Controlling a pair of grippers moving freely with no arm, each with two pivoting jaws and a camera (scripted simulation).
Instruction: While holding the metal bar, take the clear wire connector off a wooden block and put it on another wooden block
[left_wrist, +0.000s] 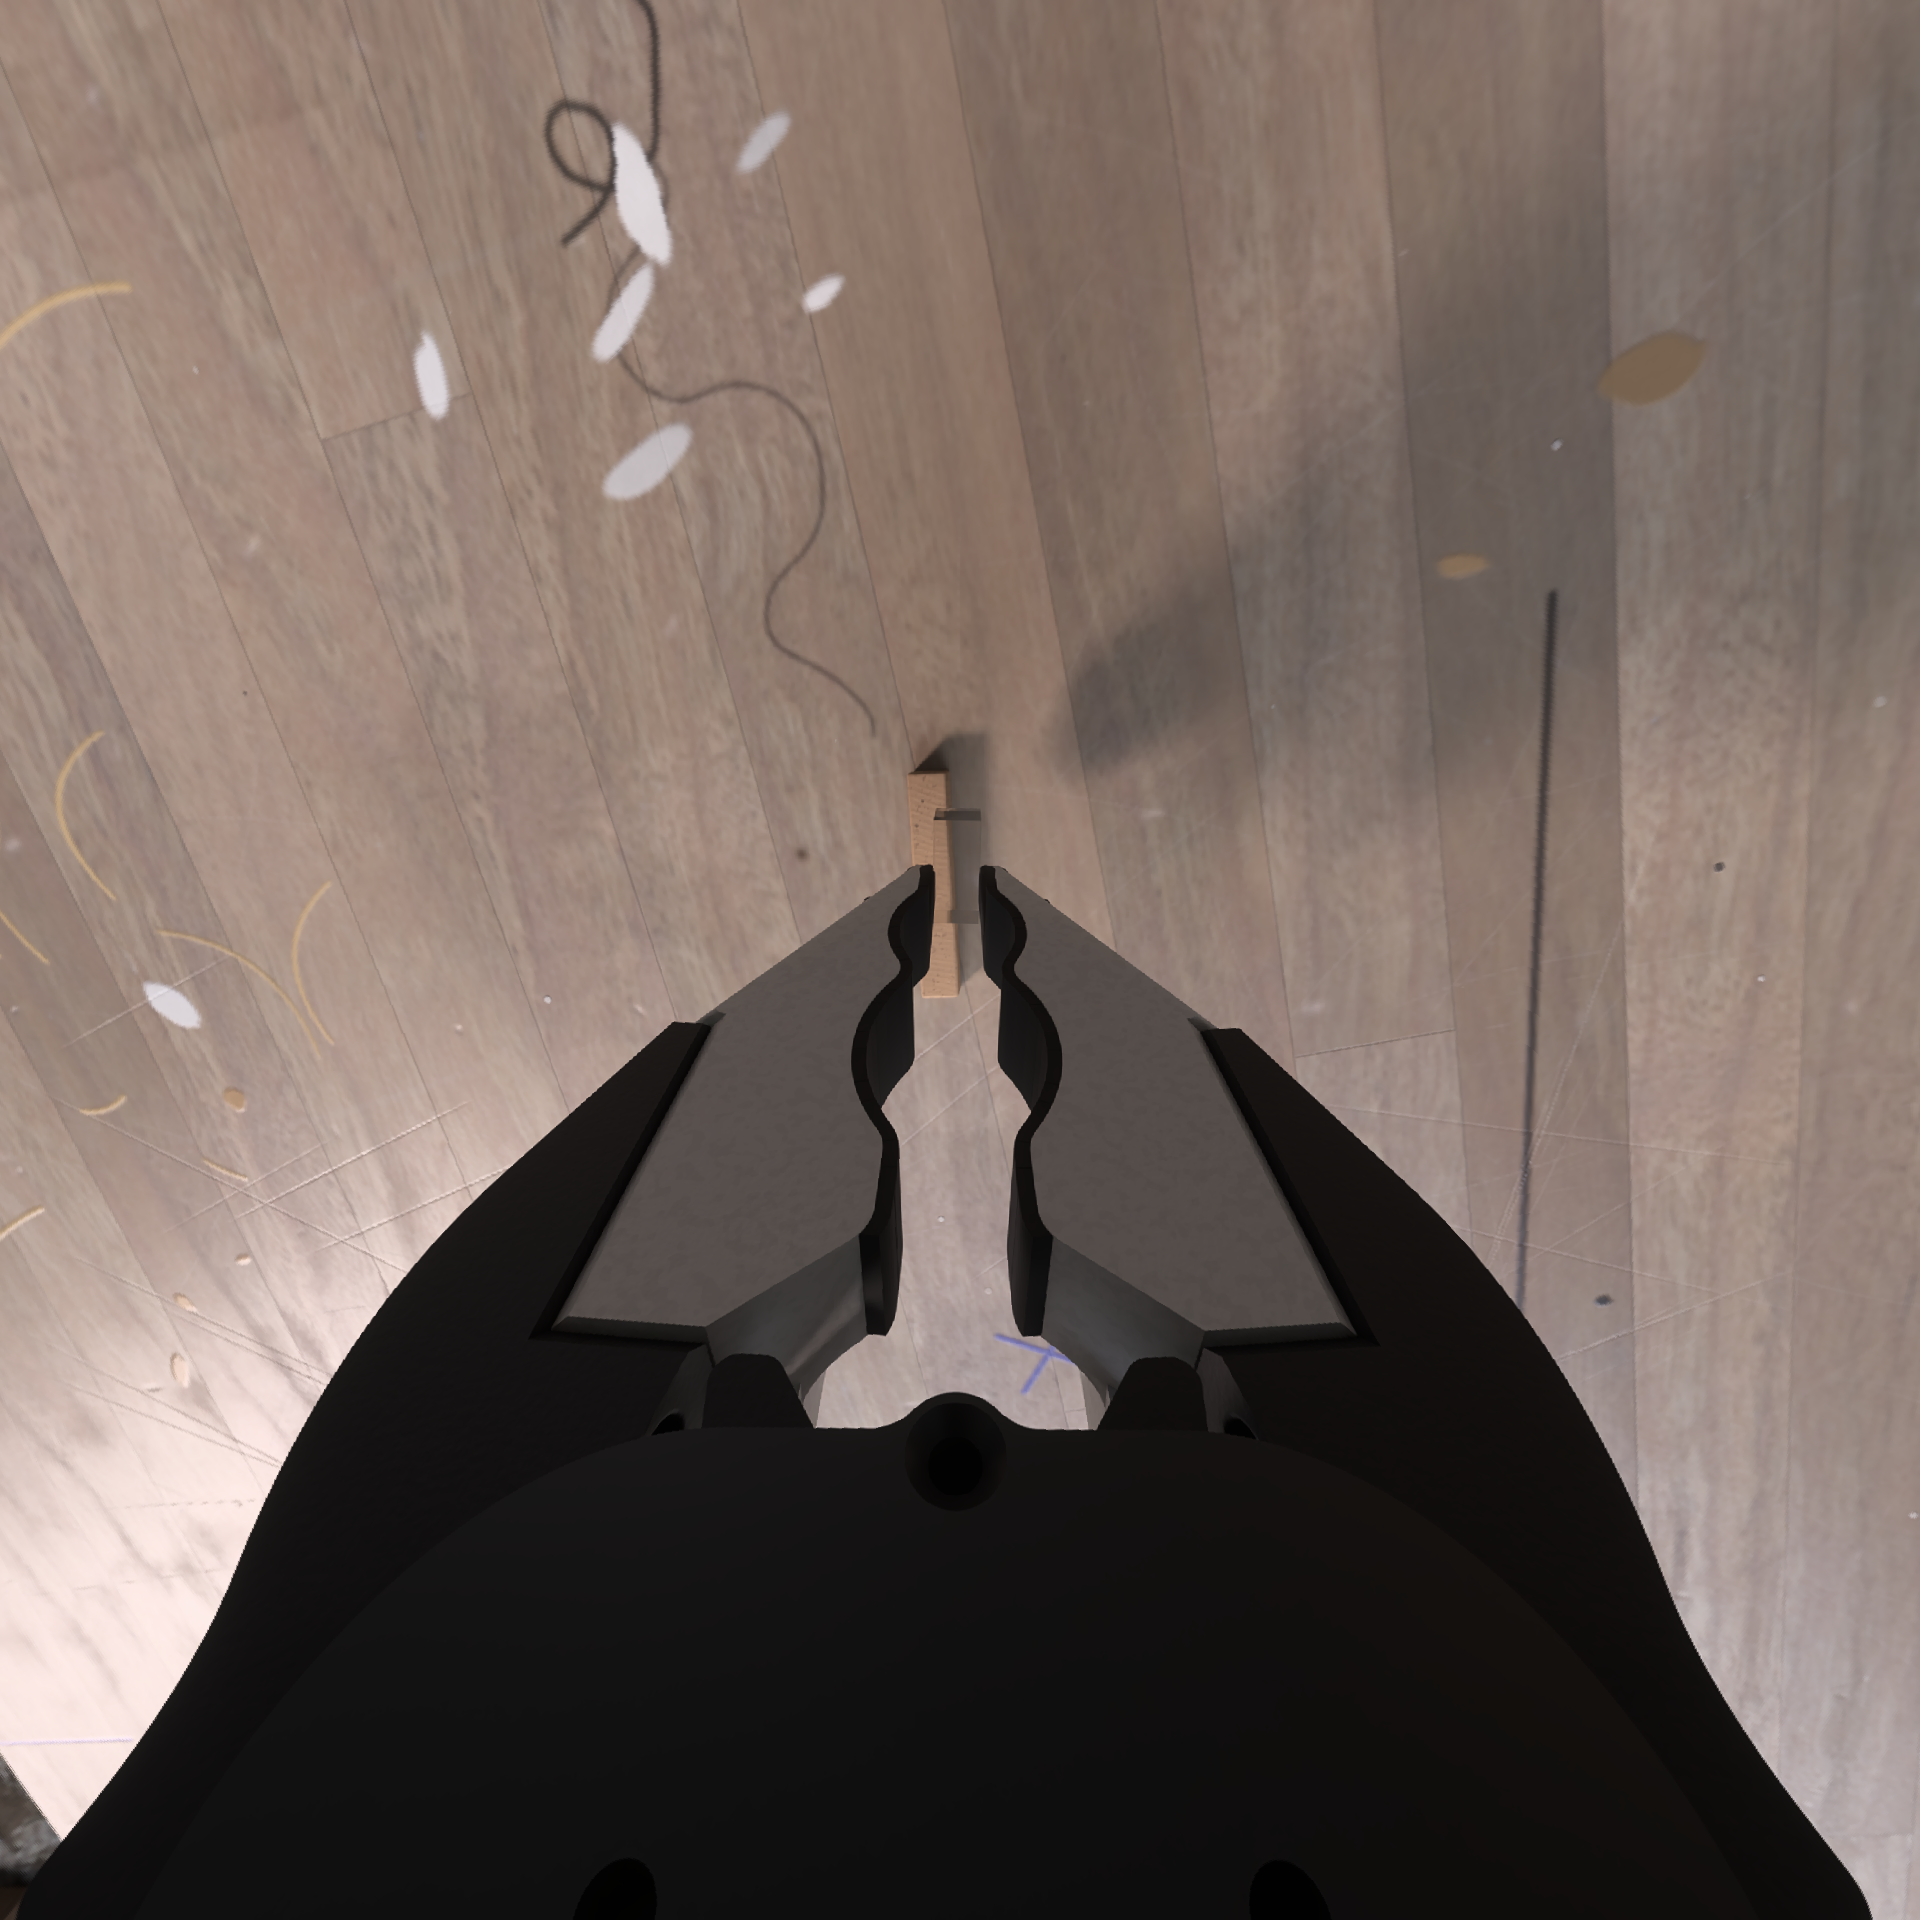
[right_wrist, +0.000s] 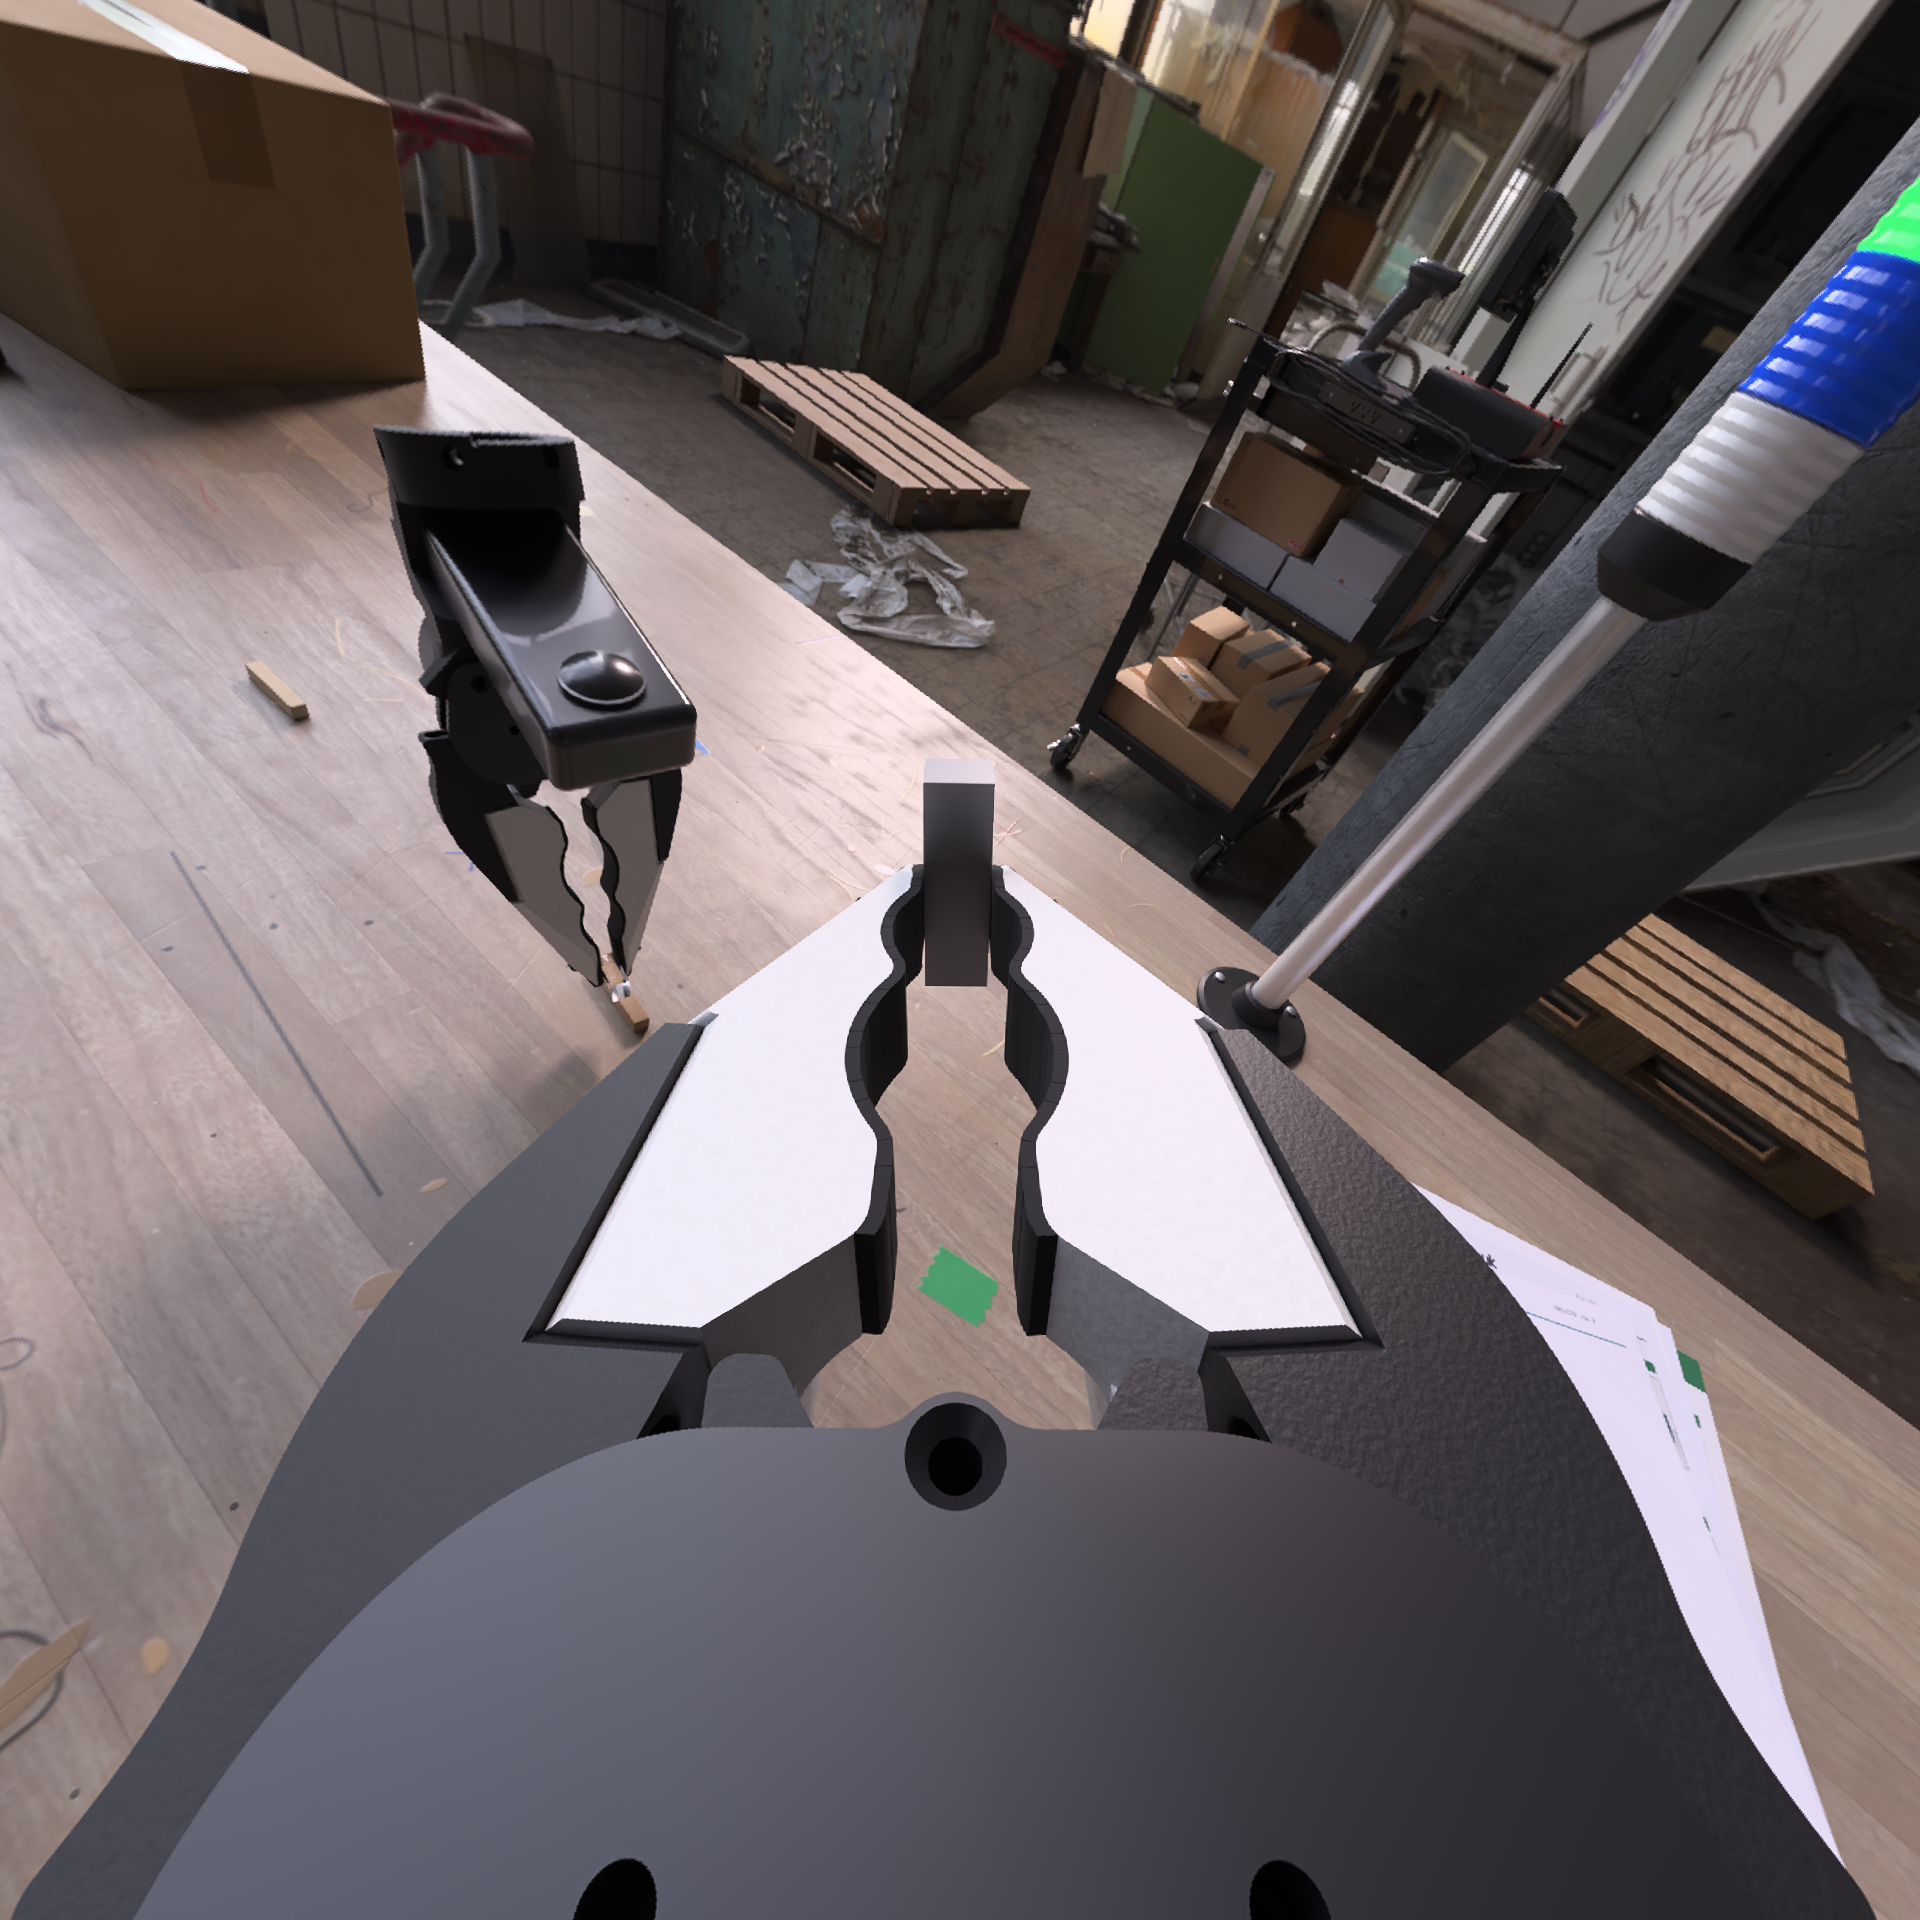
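Right wrist view shows your right gripper (right_wrist: 954, 883) clamped on the upright metal bar (right_wrist: 957, 883), over a green tape scrap (right_wrist: 958, 1286) near the workbench (right_wrist: 208, 935) edge. Left of the bar, your left gripper (right_wrist: 615, 961) points down, fingers narrowly parted around the clear wire connector (left_wrist: 958, 868) on a wooden block (left_wrist: 928, 831). Farther left of the bar lies another wooden block (right_wrist: 277, 691).

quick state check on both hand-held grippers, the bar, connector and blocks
left hand-held gripper: narrowly open, tips astride the connector
right hand-held gripper: shut on metal bar
metal bar: held upright, lifted
clear wire connector: on near block
near wooden block: flat on table
far wooden block: flat, bare
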